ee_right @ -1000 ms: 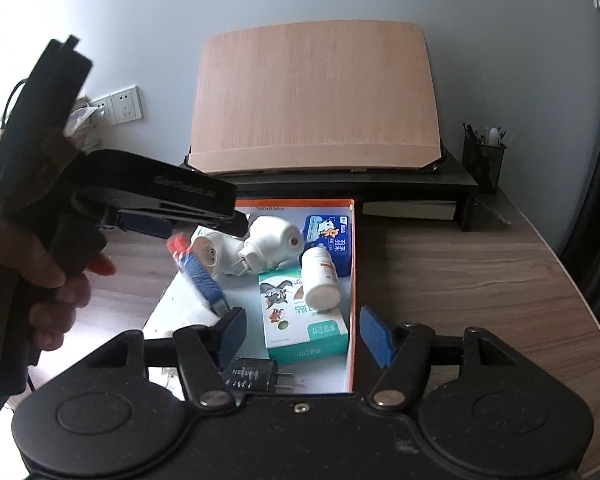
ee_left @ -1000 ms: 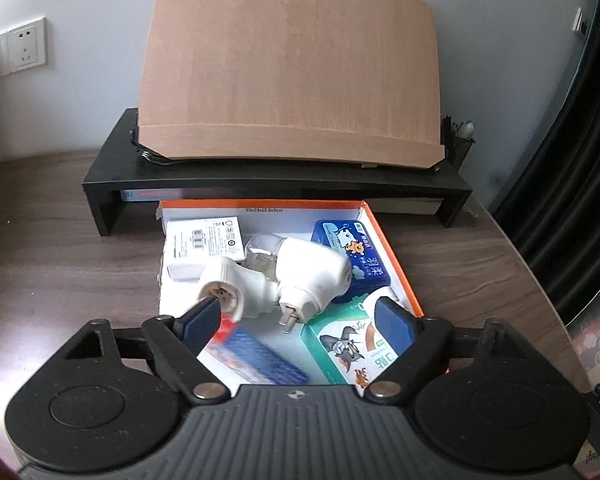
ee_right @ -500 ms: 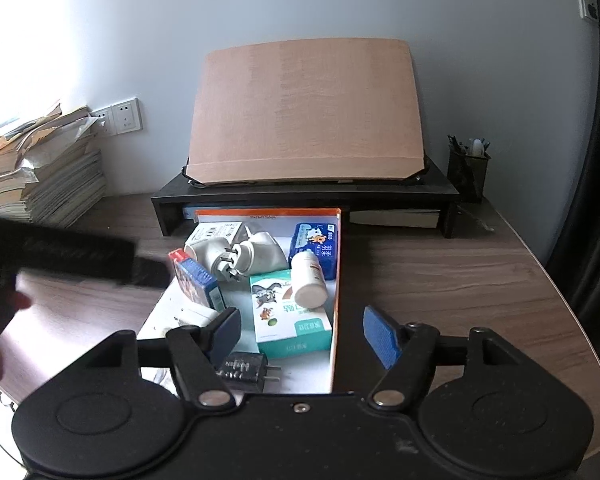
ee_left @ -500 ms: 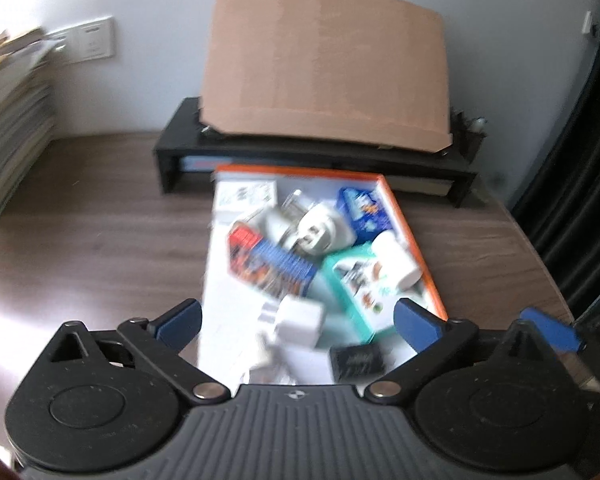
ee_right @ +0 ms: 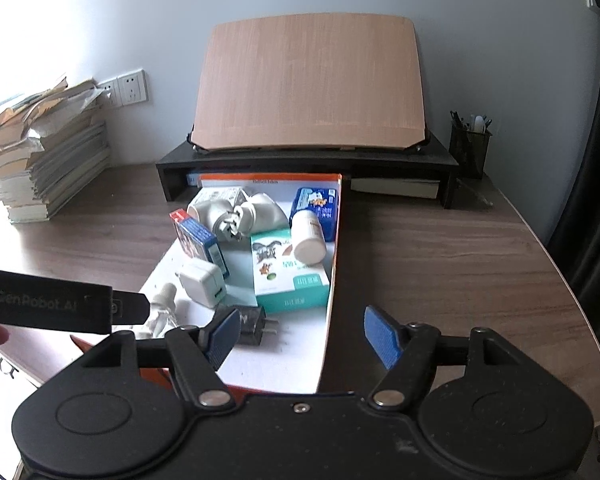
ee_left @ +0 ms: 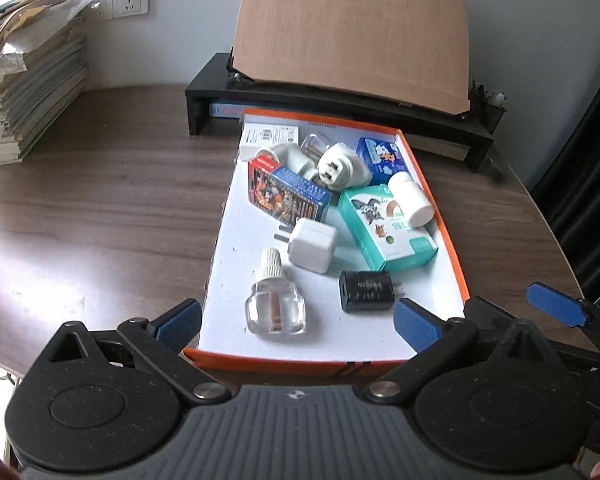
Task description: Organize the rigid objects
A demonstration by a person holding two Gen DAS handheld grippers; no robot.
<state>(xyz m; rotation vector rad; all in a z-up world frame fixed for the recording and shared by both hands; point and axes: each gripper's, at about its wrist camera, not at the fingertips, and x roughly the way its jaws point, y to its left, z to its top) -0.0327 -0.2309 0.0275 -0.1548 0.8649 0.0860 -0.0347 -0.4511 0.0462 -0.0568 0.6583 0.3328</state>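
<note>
the shallow orange-rimmed cardboard box with a white floor (ee_left: 452, 248) lay on the dark wood-grain desk (ee_left: 100, 208), and every loose rigid item in view sat inside it. at the far end were a white barcode-labelled carton (ee_left: 270, 136), two white plug-in vaporiser bodies (ee_left: 340, 166) leaning on each other, and a small blue cartoon-printed box (ee_left: 380, 156). a red-and-blue printed carton (ee_left: 288, 196) lay on its side next to them, and a white pill bottle (ee_left: 412, 200) rested on top of a teal cartoon-printed carton (ee_left: 388, 232), probably because the far half was crowded. nearer the cameras, a white cube charger (ee_left: 312, 250), a clear glass refill bottle with a white ribbed cap (ee_left: 274, 300) and a black plug adapter (ee_left: 366, 297) lay flat and apart, with bare floor between them.

the left gripper (ee_left: 298, 322) hung over the box's near edge with its blue-padded jaws spread wide and nothing between them. the right gripper (ee_right: 300, 336) was likewise released and empty, straddling the box's right wall. both were pulled back, which suits either surveying or withdrawing.

the objects were gathered in the box but jumbled, not lined up; that fits a collecting job already finished, or a tidier arrangement yet to be made.
</note>
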